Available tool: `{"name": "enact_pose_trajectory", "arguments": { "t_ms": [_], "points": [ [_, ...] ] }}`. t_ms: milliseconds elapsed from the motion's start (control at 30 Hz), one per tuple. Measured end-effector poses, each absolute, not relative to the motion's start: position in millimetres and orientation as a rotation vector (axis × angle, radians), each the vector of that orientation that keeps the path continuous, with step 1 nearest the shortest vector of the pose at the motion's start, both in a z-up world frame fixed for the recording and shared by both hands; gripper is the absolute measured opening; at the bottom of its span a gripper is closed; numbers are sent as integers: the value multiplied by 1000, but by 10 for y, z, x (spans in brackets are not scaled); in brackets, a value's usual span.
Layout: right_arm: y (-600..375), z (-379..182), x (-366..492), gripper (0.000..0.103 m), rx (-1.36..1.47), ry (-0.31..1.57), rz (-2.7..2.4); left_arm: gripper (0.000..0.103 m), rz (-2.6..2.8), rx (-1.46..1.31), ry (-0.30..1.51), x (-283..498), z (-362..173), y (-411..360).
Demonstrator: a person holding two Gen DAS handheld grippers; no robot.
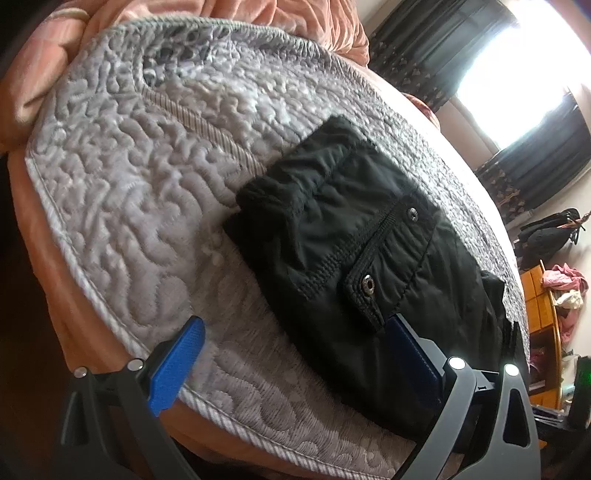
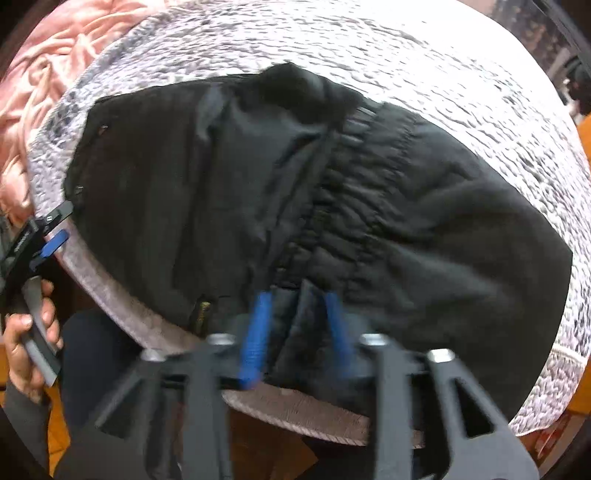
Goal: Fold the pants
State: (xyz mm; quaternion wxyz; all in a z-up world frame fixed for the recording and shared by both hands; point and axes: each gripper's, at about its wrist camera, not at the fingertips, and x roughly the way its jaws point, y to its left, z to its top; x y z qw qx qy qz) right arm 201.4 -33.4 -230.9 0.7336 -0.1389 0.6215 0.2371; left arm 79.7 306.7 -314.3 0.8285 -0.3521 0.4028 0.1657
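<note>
Black pants [image 1: 362, 251] lie in a folded bundle on a grey quilted bed cover [image 1: 140, 177], a snap-button pocket flap facing up. My left gripper [image 1: 295, 343] is open at the bed's near edge; its right blue finger [image 1: 413, 354] touches the pants' near hem, its left finger [image 1: 177, 365] rests over bare cover. In the right wrist view the pants [image 2: 258, 192] spread across the cover, elastic waistband in the middle. My right gripper [image 2: 295, 310] is shut on a fold of the pants' near edge, black cloth pinched between its blue fingers [image 2: 255, 332]. The left gripper also shows in the right wrist view [image 2: 51, 236] at the far left.
A pink blanket [image 1: 314, 18] is heaped at the head of the bed, also in the right wrist view [image 2: 44, 74]. The bed has an orange-brown frame [image 1: 44, 236]. Dark curtains [image 1: 535, 162], a bright window and a wooden shelf [image 1: 543, 302] with clothes stand to the right.
</note>
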Motion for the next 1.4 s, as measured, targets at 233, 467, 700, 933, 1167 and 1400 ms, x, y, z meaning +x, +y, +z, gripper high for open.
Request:
{"name": "enact_pose_trajectory", "arguments": {
  "t_ms": [233, 467, 700, 933, 1167, 1400],
  "points": [
    [187, -1788, 2378, 51, -269, 1414, 808, 99, 375, -975, 730, 573, -3057, 3342],
    [1561, -1524, 2735, 89, -434, 1398, 1113, 99, 332, -1262, 638, 577, -3295, 3536],
    [2746, -1858, 2835, 91, -633, 1448, 1253, 99, 314, -1383, 647, 808, -3569, 3655],
    [3377, -2331, 2811, 91, -730, 1474, 1345, 99, 294, -1397, 627, 874, -3564, 3649],
    [3655, -2585, 2758, 91, -804, 1524, 1415, 99, 301, -1343, 629, 1008, -3540, 3610],
    [3883, -2710, 2614, 91, -885, 1546, 1444, 71, 299, -1352, 662, 1039, -3525, 3669]
  ]
}}
